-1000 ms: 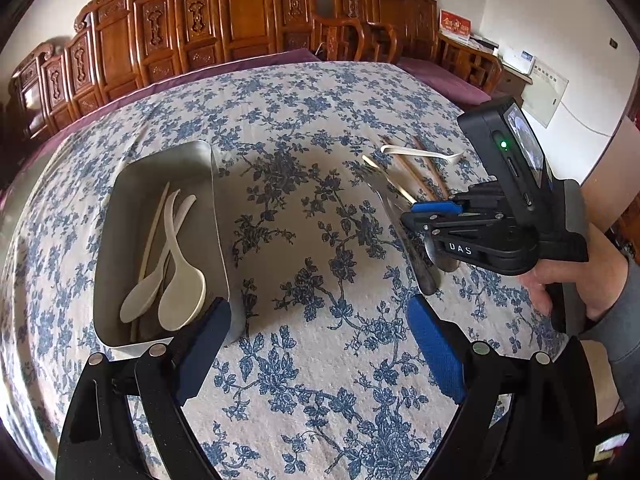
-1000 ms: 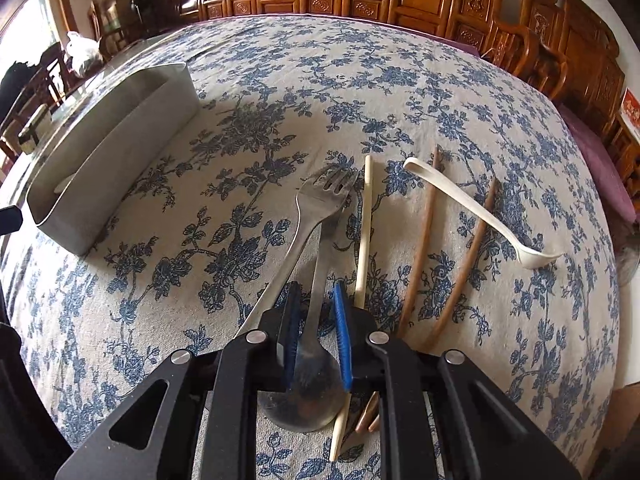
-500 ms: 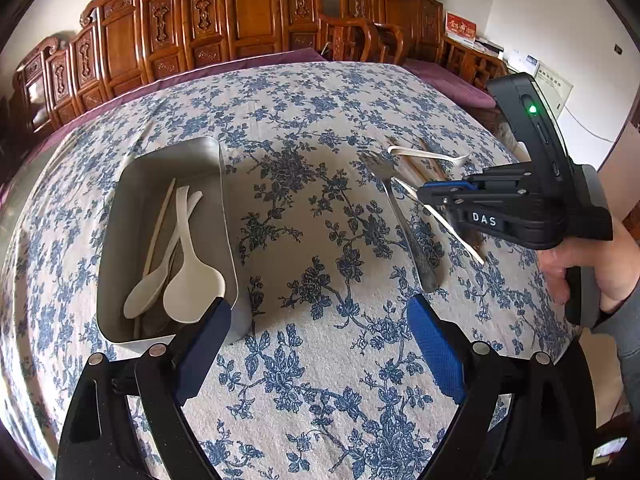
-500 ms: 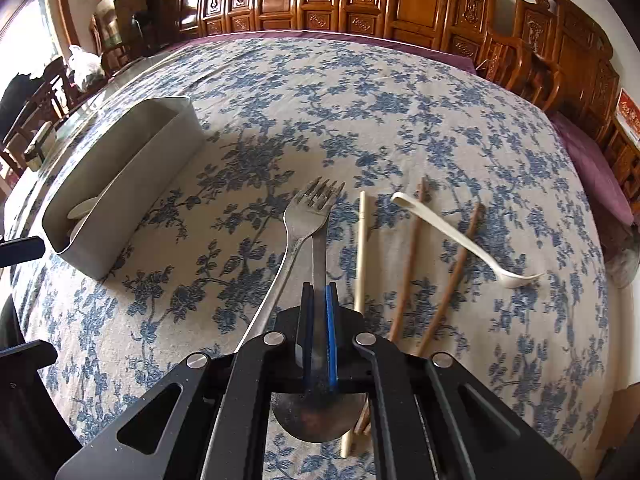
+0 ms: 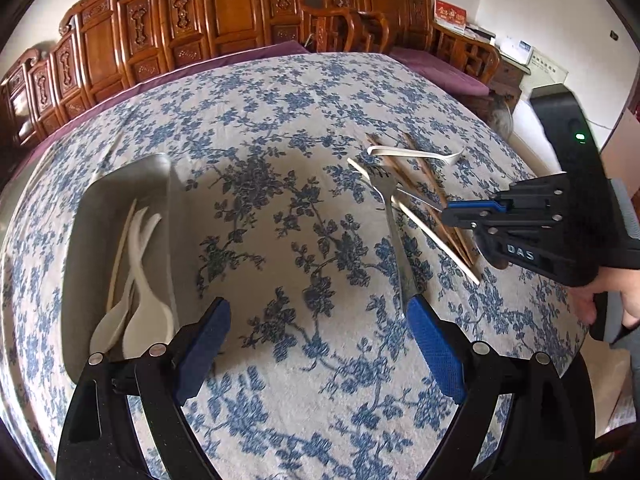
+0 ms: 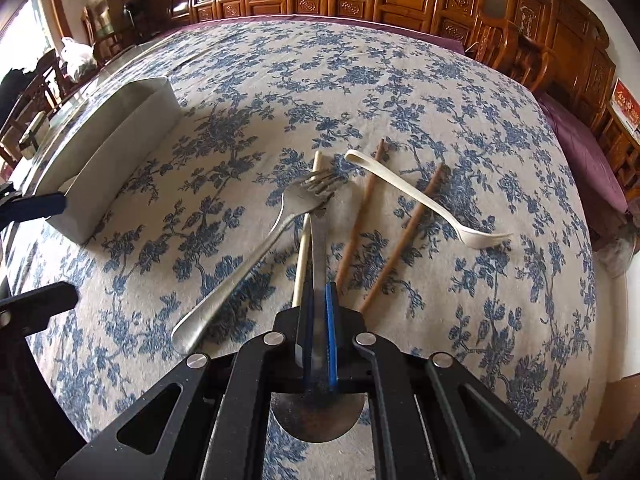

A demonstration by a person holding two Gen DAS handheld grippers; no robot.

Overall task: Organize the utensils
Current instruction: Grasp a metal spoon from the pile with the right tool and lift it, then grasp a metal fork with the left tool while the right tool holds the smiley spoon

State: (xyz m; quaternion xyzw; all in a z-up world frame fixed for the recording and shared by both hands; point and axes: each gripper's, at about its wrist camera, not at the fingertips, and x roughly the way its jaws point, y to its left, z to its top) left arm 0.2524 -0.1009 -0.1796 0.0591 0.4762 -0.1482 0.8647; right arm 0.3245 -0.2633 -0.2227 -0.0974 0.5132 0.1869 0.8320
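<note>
Crowding the clamped metal spoon (image 6: 319, 264) — fork (image 6: 256, 252), chopsticks (image 6: 360, 216).

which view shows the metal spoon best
The right wrist view: the metal spoon runs up the middle, handle pinched by the right gripper, bowl showing below the fingers. The left wrist view shows only a thin sliver of handle leaving that gripper.

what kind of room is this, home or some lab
Most likely a home dining or sitting room: a table under a blue floral tablecloth, a row of carved wooden chairs along the wall, and a metal tray holding white spoons.
</note>
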